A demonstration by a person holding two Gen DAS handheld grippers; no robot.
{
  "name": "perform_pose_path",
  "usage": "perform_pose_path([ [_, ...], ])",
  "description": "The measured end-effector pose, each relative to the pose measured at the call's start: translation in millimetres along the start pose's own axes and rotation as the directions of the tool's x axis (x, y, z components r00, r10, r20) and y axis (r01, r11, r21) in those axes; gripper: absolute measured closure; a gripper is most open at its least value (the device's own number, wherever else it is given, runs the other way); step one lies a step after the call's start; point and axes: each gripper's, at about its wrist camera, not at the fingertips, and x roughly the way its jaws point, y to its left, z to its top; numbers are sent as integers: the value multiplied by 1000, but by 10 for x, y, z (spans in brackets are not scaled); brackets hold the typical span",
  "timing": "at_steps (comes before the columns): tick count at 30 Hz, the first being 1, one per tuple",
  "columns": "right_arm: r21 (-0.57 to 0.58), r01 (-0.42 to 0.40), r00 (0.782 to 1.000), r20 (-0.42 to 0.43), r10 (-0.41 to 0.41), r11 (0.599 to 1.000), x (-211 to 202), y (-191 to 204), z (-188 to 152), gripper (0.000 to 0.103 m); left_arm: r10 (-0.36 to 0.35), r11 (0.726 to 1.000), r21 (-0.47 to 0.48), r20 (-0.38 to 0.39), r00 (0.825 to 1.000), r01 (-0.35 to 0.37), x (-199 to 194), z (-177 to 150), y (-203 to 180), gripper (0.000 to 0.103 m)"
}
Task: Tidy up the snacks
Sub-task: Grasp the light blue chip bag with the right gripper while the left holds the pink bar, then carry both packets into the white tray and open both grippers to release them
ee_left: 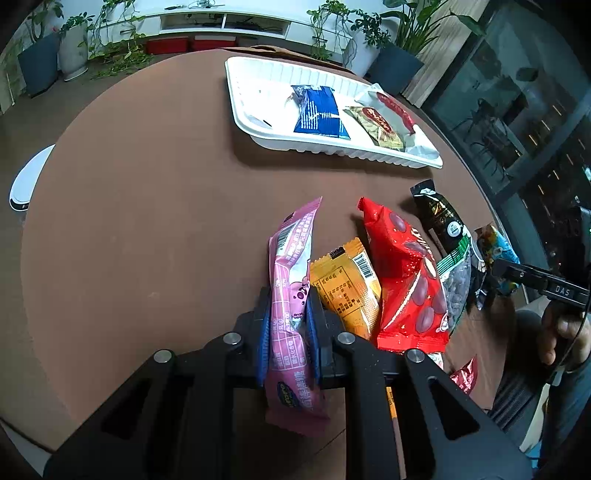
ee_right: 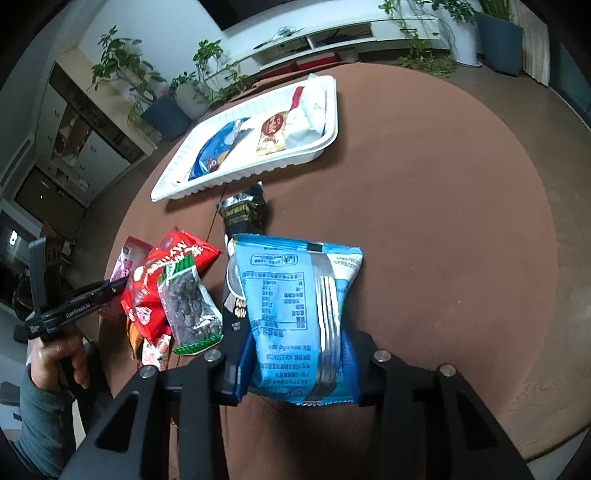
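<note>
My left gripper (ee_left: 287, 321) pinched a pink packet (ee_left: 293, 314) between its blue pads (ee_left: 263, 332), the packet running lengthwise out past the fingertips above the brown table (ee_left: 147, 221). My right gripper (ee_right: 301, 354) was clamped on a light-blue bag (ee_right: 295, 317), its printed back facing the camera. Just right of the pink packet lay an orange packet (ee_left: 347, 288), then a red bag (ee_left: 406, 288) that overlapped it, with a clear packet of seeds (ee_right: 190, 306) resting on the red bag's edge. A black packet (ee_left: 439, 218) lay beyond these, nearer the tray. The white tray (ee_left: 258, 125) sat at the far side of the table, well apart from the pile, and held three snacks side by side: a dark-blue packet (ee_left: 319, 110), a small gold-and-red packet (ee_left: 376, 127) and a white packet with a red stripe (ee_left: 399, 107). Potted plants (ee_left: 402, 48) and a low white shelf (ee_left: 221, 22) stood behind the table.
</note>
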Motion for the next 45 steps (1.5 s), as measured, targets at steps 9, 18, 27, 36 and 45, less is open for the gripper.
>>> perform_pose_path([
  [9,67,-7,998,57,3,998,-187,-161,22,61,-23,999,-30,28,999,24,-133,-48,45,88],
  [18,120,12,992,124,-27,993,-356,-384,296,61,-56,997,-49,83,995,60,-365,123,119,88],
  [27,99,37,967,246,-60,994,-641,-316,911,61,-34,999,6,175,984,33,-647,847,56,88],
  [36,-60,-24,948,315,42,998,-523,414,1551,61,-46,998,50,213,976,36,-570,1736,-73,88],
  [45,-121,-54,976,203,78,991,357,913,1984,61,-20,998,67,144,989,11,87,2229,-125,88],
])
